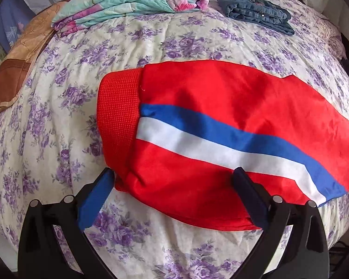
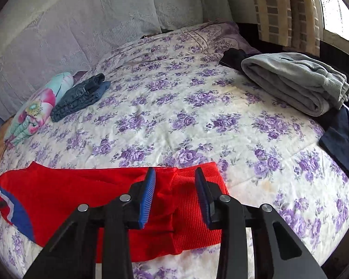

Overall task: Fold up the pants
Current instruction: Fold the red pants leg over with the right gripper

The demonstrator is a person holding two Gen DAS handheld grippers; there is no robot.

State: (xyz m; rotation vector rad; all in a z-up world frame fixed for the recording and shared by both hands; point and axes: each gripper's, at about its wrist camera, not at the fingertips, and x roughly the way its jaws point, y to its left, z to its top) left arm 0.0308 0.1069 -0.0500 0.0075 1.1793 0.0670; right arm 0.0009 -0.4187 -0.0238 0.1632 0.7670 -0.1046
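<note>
Red pants (image 1: 221, 107) with a blue and white stripe lie flat on the flowered bedspread (image 1: 58, 121). Their ribbed red band is at the left in the left wrist view. My left gripper (image 1: 174, 174) is open, its fingers spread wide over the pants' near edge, holding nothing. In the right wrist view the pants (image 2: 81, 190) lie across the near part of the bed, ribbed band (image 2: 197, 200) at the right. My right gripper (image 2: 175, 174) is open above the band area, empty.
Folded blue jeans (image 1: 256, 9) and a folded flowered quilt (image 1: 132, 2) lie at the far side of the bed. A folded grey garment (image 2: 295, 81) and dark clothes (image 2: 342, 137) lie at the right. Pillows (image 2: 81, 23) stand behind.
</note>
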